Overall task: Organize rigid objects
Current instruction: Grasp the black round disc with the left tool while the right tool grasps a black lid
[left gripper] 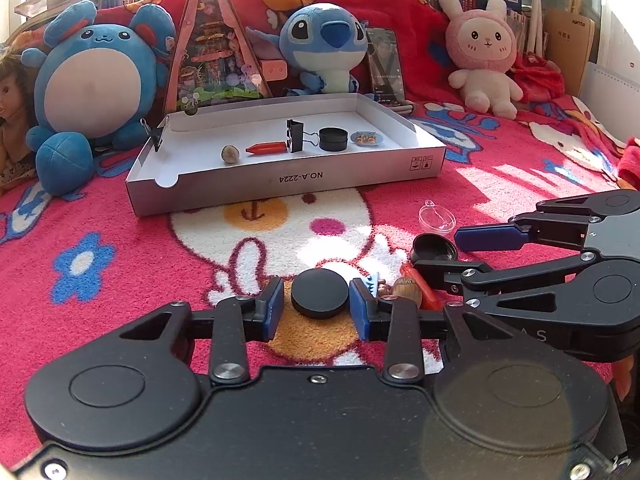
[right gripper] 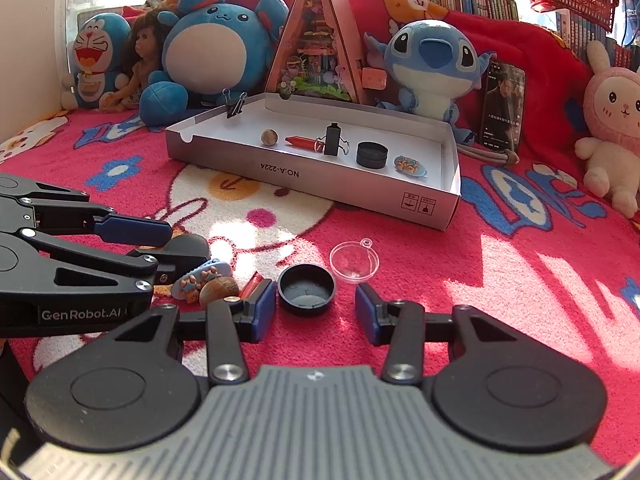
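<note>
The left claw (left gripper: 316,307) stands wide around a black disc lid (left gripper: 319,293) lying on the bed's red blanket (left gripper: 120,280), its blue pads just beside the lid. The right claw (right gripper: 316,312) is also wide, with an upturned black cap (right gripper: 306,289) between its fingers. A clear half-sphere (right gripper: 353,261) lies just beyond the cap. The white box (right gripper: 400,196), farther back on the blanket, holds a row of small items.
</note>
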`<action>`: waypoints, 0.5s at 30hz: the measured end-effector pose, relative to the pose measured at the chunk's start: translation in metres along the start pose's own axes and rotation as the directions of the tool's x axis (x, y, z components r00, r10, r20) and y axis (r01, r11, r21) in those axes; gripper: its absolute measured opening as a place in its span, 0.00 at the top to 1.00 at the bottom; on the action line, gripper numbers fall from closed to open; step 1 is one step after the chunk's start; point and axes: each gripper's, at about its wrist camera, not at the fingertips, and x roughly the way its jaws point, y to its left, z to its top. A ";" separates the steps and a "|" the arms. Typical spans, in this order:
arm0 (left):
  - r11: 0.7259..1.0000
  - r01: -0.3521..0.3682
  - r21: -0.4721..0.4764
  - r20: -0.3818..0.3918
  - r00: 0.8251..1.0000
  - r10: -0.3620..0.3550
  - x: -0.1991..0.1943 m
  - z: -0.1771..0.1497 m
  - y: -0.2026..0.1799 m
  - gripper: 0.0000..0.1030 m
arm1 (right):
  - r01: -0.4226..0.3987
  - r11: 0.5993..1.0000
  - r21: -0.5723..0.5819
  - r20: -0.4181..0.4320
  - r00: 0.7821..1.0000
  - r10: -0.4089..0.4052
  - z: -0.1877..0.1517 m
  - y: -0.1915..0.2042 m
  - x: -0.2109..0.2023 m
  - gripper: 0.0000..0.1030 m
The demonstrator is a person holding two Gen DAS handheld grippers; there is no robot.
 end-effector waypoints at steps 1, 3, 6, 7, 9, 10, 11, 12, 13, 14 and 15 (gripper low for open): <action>1.000 -0.004 0.001 0.001 1.000 0.004 0.000 0.000 -0.001 0.71 | -0.002 1.000 0.002 0.000 1.000 0.002 0.000 0.000 0.000 0.53; 1.000 -0.012 -0.004 0.009 1.000 0.012 -0.001 -0.001 -0.002 0.71 | -0.005 1.000 0.014 0.004 1.000 0.005 -0.001 0.000 0.000 0.65; 1.000 -0.012 -0.013 0.018 1.000 0.012 -0.005 0.002 0.000 0.71 | -0.006 0.999 0.035 0.025 1.000 0.006 -0.001 0.000 -0.004 0.65; 1.000 -0.013 -0.016 0.023 1.000 0.014 -0.006 0.003 0.001 0.71 | -0.003 0.999 0.035 0.034 0.999 0.001 -0.001 0.000 -0.006 0.65; 1.000 -0.017 -0.025 0.029 0.999 0.017 -0.008 0.008 0.003 0.71 | -0.002 0.999 0.032 0.036 0.999 0.001 0.002 -0.001 -0.008 0.65; 0.999 -0.019 -0.033 0.033 0.999 0.020 -0.009 0.011 0.006 0.71 | -0.002 0.999 0.039 0.041 0.999 0.000 0.003 -0.002 -0.008 0.65; 0.999 -0.021 -0.039 0.035 0.999 0.022 -0.009 0.013 0.008 0.71 | -0.003 0.999 0.043 0.043 0.999 0.001 0.004 -0.003 -0.009 0.65; 0.999 -0.025 -0.044 0.037 0.999 0.026 -0.010 0.016 0.010 0.71 | -0.002 0.999 0.046 0.045 0.999 0.000 0.005 -0.003 -0.009 0.65; 0.998 -0.030 -0.048 0.039 0.999 0.032 -0.010 0.019 0.012 0.71 | 0.000 0.999 0.051 0.051 0.999 -0.003 0.006 -0.004 -0.010 0.65; 0.998 -0.036 -0.051 0.040 0.998 0.038 -0.010 0.020 0.014 0.71 | 0.002 0.999 0.053 0.054 0.999 -0.005 0.008 -0.005 -0.011 0.65; 0.998 -0.042 -0.054 0.041 0.998 0.044 -0.010 0.022 0.016 0.71 | 0.003 0.999 0.054 0.058 0.998 -0.007 0.009 -0.005 -0.011 0.65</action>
